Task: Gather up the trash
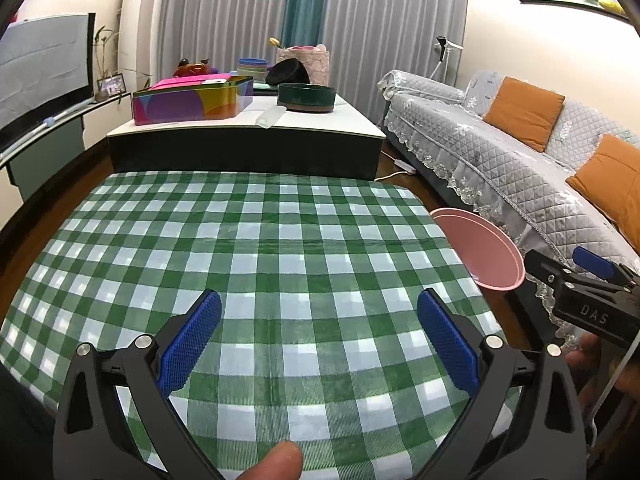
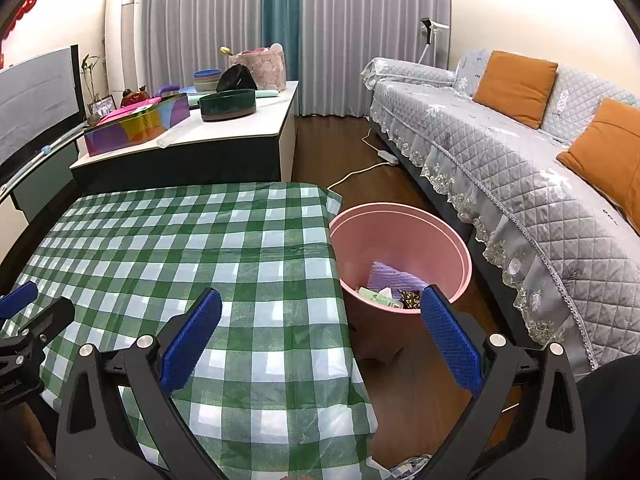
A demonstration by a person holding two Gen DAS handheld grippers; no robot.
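apparently no trash remains on the checked surface (image 1: 256,240); it lies in the pink bin (image 2: 400,232), right of the surface, nearer the right gripper (image 2: 320,336). both grippers' fingers gape wide, the left gripper (image 1: 320,336) empty too.

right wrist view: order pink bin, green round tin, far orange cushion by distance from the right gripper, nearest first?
From the right gripper, open:
1. Pink bin: on the floor just ahead, right of the checked table, trash inside.
2. Green round tin: ahead-left on the white-topped table beyond the checked one.
3. Far orange cushion: ahead-right against the sofa back, looks slightly deeper than the tin.
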